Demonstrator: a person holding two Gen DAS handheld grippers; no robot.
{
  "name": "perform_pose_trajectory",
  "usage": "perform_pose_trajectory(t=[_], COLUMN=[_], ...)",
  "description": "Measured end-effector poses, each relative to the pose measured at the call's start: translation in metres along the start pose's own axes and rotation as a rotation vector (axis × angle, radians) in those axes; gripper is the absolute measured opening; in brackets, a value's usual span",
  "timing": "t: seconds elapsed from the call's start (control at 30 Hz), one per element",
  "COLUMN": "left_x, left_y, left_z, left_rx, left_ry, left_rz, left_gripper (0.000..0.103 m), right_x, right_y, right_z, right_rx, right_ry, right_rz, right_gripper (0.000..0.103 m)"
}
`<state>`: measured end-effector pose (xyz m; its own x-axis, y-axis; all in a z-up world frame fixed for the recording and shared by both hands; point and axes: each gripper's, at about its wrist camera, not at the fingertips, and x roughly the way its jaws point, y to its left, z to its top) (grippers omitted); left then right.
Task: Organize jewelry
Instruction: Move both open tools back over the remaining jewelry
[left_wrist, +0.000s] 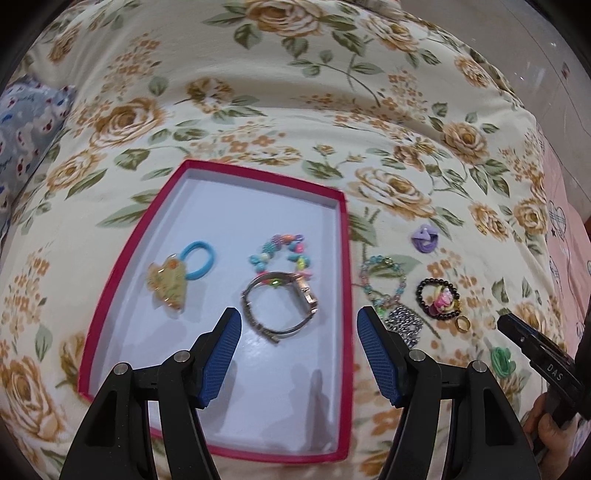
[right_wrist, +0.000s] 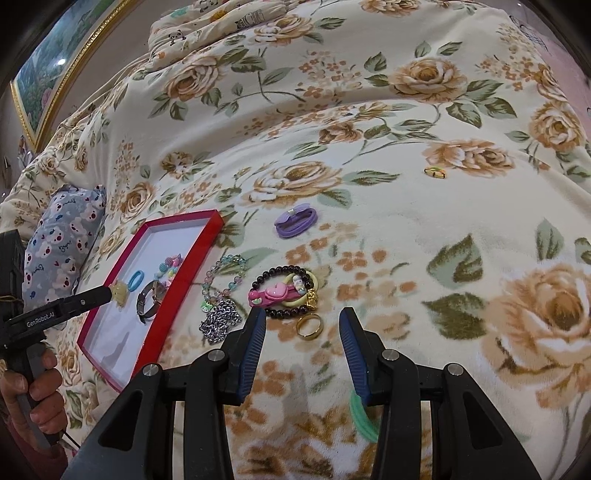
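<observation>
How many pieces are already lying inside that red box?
3. A blue hair tie with a yellow charm lies at the left of the red box, a colourful bead bracelet farther back, and a metal watch nearest the camera, overlapping the bracelet. Nothing seems hidden.

A cream blanket (left_wrist: 295, 110) printed with tan roses and green leaves is seen under a red box (left_wrist: 343, 258) with a white inside, where a blue hair tie (left_wrist: 199, 254) is laid, and a gold ring (right_wrist: 309, 326), a purple hair tie (right_wrist: 295, 221) and black beads (right_wrist: 280, 275) are seen beside it.
</observation>
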<state>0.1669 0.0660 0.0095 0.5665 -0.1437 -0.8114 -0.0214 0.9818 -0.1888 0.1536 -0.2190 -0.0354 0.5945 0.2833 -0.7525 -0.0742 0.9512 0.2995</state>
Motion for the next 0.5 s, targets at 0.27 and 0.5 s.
perform_pose_trajectory(t=[0.27, 0.5], left_x=[0.020, 0.037], left_y=[-0.028, -0.052], left_z=[0.009, 0.016], left_rx=[0.079, 0.157], left_ry=[0.017, 0.027], left_rz=[0.004, -0.020], left_gripper=[0.064, 0.063], right_x=[0.008, 0.020], right_y=[-0.003, -0.004], right_z=[0.006, 0.008], right_rx=[-0.009, -0.019], right_ry=[0.014, 0.041], right_rz=[0.000, 0.005], right_gripper=[0.043, 0.042])
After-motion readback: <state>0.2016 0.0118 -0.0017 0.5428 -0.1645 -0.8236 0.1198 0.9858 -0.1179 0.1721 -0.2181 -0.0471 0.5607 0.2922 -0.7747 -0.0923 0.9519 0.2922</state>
